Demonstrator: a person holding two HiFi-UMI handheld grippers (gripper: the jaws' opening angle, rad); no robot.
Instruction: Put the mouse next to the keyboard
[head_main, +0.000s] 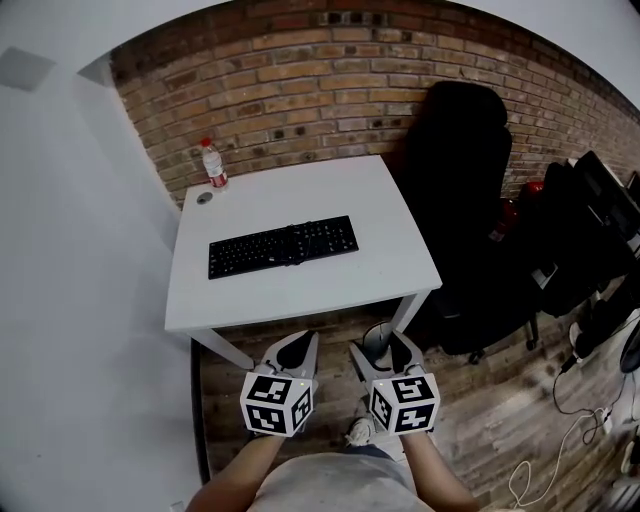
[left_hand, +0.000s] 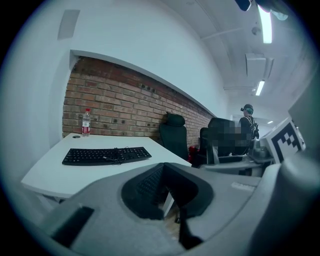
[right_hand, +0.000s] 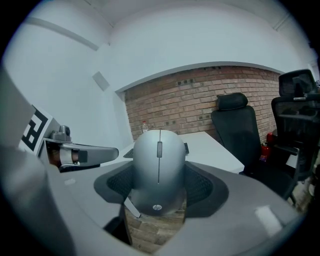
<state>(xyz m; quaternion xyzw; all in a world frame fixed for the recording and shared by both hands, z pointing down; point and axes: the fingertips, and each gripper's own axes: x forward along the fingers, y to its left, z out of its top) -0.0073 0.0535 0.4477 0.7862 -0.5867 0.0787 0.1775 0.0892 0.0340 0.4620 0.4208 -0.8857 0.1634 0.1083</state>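
A black keyboard (head_main: 283, 247) lies across the middle of the white table (head_main: 400, 270), its cable coiled on top of it. My right gripper (head_main: 385, 352) hovers below the table's front edge, over the wooden floor. It is shut on a grey mouse (right_hand: 158, 170), whose wheel and logo face the camera in the right gripper view. My left gripper (head_main: 297, 352) hangs beside it at the same height, jaws together and holding nothing. In the left gripper view the keyboard (left_hand: 106, 155) shows beyond the gripper (left_hand: 167, 192).
A water bottle (head_main: 212, 163) and a small round cap (head_main: 205, 198) stand at the table's far left corner, by the brick wall. A black office chair (head_main: 455, 150) stands right of the table, with more chairs and floor cables (head_main: 575, 430) further right. A white wall borders the left.
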